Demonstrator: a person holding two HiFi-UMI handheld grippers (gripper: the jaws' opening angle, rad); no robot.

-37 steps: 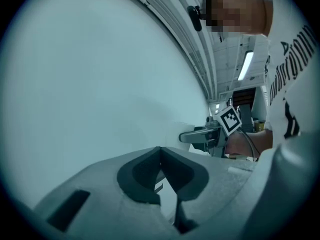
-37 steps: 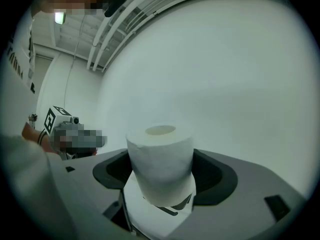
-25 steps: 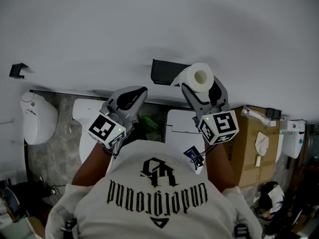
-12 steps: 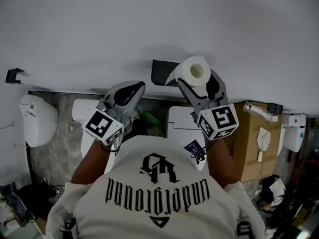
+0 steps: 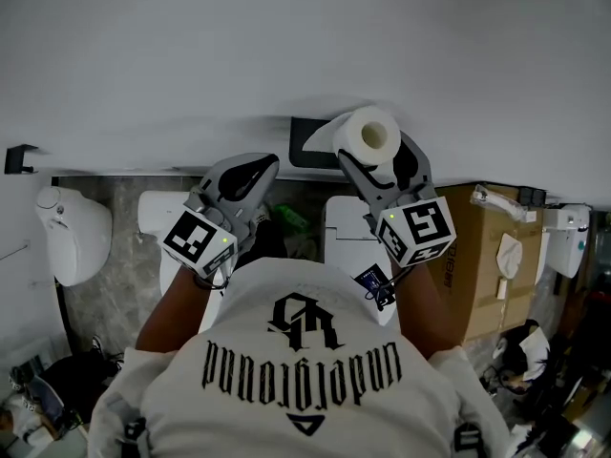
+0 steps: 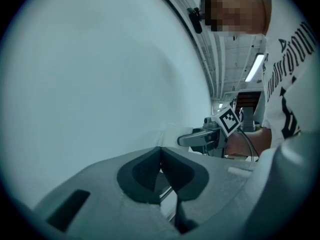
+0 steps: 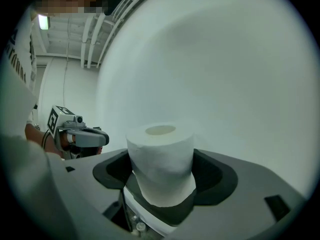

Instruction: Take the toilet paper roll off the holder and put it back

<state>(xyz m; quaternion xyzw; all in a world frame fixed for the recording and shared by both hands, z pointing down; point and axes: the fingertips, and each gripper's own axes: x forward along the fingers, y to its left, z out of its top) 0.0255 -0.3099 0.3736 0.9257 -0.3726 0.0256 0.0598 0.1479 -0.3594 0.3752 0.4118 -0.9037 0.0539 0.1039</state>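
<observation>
Toilet paper roll (image 7: 160, 166) sits clamped in right hand-held gripper (image 5: 380, 168).

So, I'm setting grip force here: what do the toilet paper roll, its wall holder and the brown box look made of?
The toilet paper roll is soft white tissue, matte, wound on a pale core that looks like cardboard. The holder is black, matte and sharp-edged; it could be metal or plastic, I can't tell which. The box has dull brown faces and straight edges, so probably cardboard.
</observation>
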